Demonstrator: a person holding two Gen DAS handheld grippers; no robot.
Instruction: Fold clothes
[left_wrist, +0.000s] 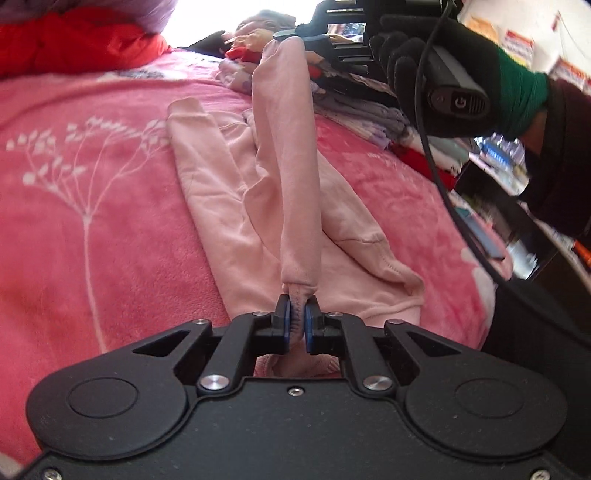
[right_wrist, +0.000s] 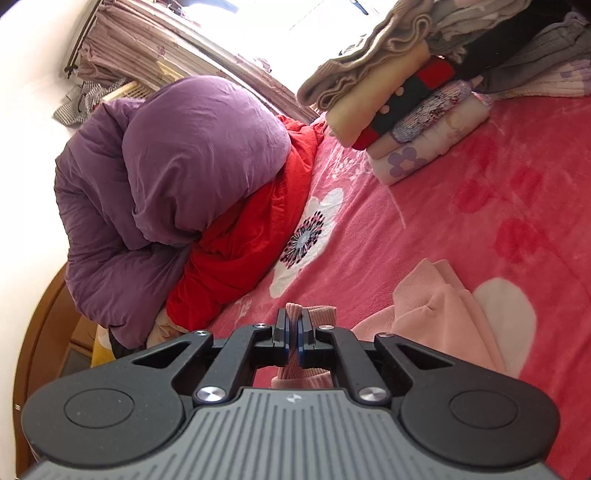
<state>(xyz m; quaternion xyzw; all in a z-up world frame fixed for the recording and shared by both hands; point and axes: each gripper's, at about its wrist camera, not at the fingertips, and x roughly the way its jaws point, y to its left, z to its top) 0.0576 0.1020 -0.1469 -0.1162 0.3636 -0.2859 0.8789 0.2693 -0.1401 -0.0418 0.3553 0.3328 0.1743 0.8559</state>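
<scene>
Now we pinch the pink garment (left_wrist: 295, 221), mid-frame on the bed (left_wrist: 92, 221), with both grippers: left gripper (left_wrist: 297, 317) and right gripper (right_wrist: 294, 328) each clamp an end, stretching it taut for folding.

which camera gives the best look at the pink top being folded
The left wrist view: the pink top lies spread on the blanket, one strip stretched between both grippers. The right wrist view shows only a bunched part and the ribbed edge pinched in the right gripper.
</scene>
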